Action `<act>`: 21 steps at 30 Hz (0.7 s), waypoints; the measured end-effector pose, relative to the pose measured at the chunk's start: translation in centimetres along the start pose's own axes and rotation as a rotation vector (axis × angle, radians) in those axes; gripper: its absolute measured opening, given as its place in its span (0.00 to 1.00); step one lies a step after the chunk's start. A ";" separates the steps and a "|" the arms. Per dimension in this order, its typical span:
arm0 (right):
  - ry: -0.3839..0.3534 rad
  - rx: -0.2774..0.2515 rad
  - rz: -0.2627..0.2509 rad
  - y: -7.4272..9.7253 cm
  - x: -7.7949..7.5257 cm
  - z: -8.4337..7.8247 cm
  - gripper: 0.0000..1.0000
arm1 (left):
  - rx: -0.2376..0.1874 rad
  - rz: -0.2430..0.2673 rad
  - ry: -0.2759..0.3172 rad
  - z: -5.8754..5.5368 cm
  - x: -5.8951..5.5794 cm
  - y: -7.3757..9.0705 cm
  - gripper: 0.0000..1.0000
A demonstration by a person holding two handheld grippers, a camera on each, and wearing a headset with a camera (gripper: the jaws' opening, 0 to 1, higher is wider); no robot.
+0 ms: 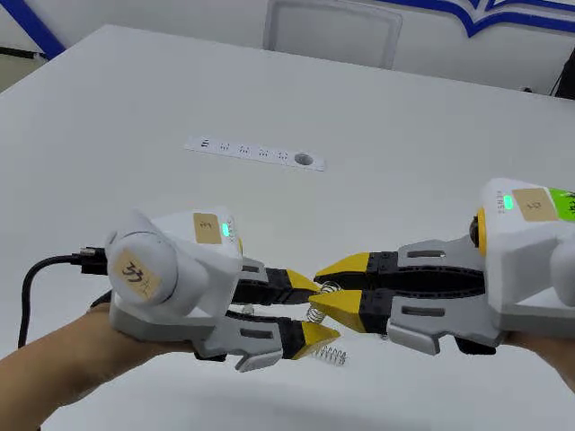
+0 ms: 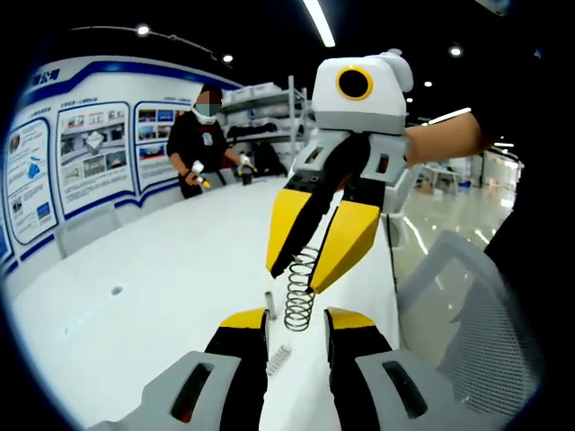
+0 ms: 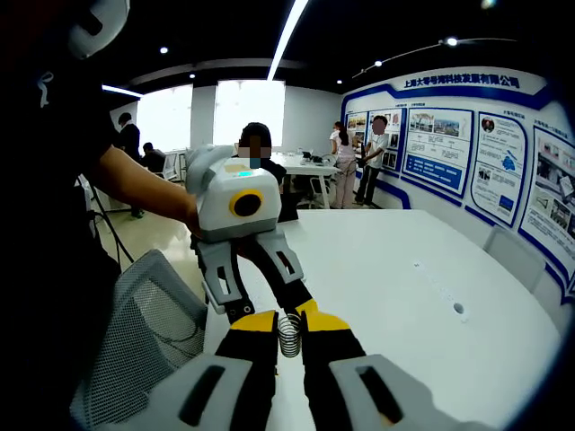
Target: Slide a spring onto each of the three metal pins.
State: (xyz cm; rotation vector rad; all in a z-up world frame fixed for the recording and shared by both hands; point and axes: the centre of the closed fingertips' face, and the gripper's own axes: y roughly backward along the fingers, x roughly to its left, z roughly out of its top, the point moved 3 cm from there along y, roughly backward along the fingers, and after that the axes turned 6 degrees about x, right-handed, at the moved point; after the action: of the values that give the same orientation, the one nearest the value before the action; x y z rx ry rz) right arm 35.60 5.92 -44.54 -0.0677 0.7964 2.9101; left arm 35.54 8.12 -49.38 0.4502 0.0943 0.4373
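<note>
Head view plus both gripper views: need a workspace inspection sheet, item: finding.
Surface: white table, level.
Job's things: spring held off the table; second spring lying loose on the table.
Clutter: white power strip.
Grippers: right gripper jaws shut on the spring; left gripper jaws open, with the spring's lower end between them.
Cables: black cable into the left gripper.
Surroundings: chair at the far edge; poster wall; people behind.
</note>
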 end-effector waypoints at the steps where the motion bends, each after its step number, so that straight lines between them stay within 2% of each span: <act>1: -0.001 -0.002 -0.005 0.1 -0.1 0.0 0.10 | -0.002 0.002 0.001 0.0 0.0 0.1 0.26; 3: -0.006 -0.007 -0.014 0.4 -0.4 0.1 0.10 | -0.001 0.009 0.007 -0.2 0.1 0.4 0.28; 9: -0.018 0.004 -0.054 1.4 -1.6 -0.5 0.10 | 0.001 0.044 0.013 -0.7 0.7 1.3 0.42; 13: -0.033 0.018 -0.094 2.3 -2.5 -1.3 0.10 | 0.023 0.077 0.014 -1.5 1.2 2.0 0.46; 14: -0.031 0.024 -0.100 2.4 -2.7 -1.5 0.10 | 0.022 0.081 0.029 -1.5 1.3 2.2 0.46; 17: -0.040 0.039 -0.136 3.2 -3.7 -2.3 0.10 | -0.023 0.089 0.049 -0.6 1.4 2.8 0.53; 21: -0.073 0.045 -0.180 4.2 -5.2 -3.2 0.10 | -0.031 0.114 0.048 -0.3 1.9 3.1 0.64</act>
State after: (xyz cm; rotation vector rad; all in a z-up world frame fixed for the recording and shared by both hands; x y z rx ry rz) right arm 40.19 0.18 -44.76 -0.0270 0.7987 2.7084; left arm 36.02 11.54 -48.27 0.4157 0.1079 0.5613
